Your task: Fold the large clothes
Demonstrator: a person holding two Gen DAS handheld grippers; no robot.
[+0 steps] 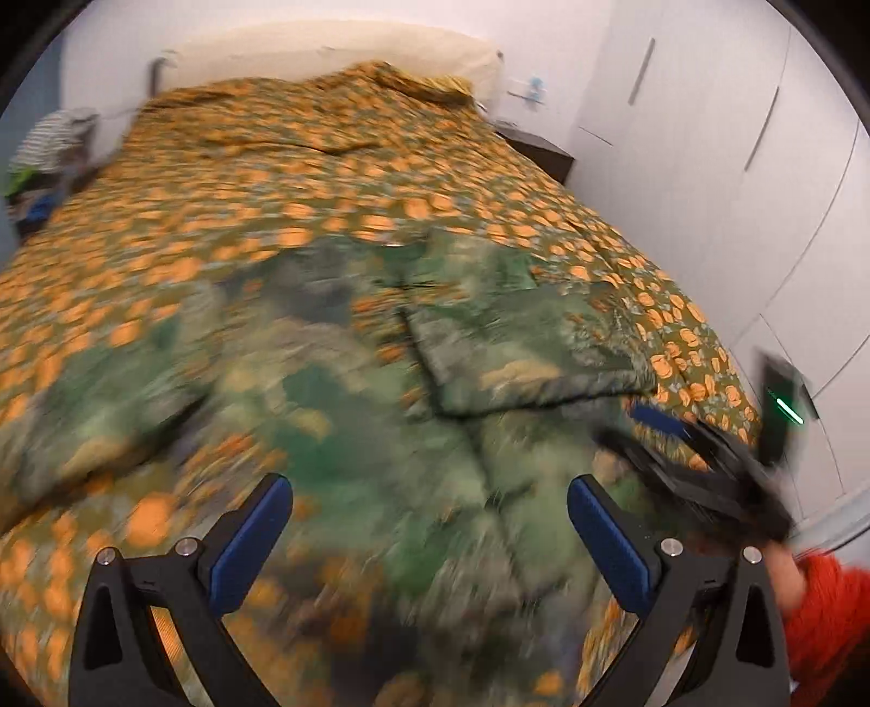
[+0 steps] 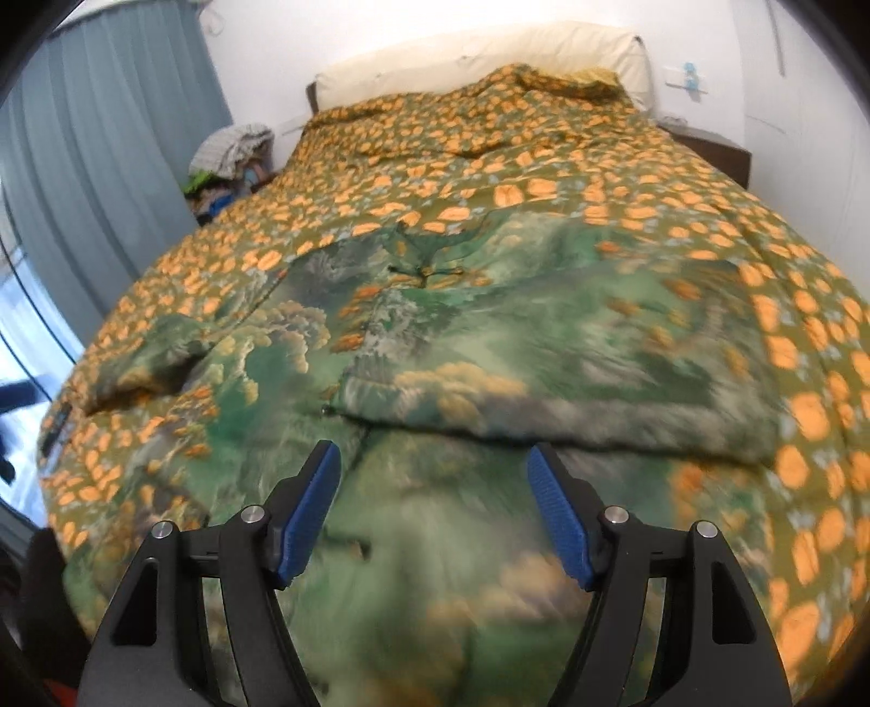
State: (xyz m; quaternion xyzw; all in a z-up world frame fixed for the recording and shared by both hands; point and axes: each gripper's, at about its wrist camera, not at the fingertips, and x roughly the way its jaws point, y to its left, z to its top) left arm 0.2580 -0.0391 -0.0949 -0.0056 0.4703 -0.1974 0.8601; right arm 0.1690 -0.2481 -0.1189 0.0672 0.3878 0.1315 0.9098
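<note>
Wardrobe (image 1: 734, 163) crowds the bedspread's (image 1: 272, 179) right edge; clothes pile (image 2: 234, 152) flanks its left.

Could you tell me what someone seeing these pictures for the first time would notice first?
The orange-and-olive patterned bedspread fills nearly the whole bed, up to the cream headboard. On its near half lies a large green landscape-print garment, its right side already folded over. Both tongs, left and right, are open above the garment, holding nothing.
</note>
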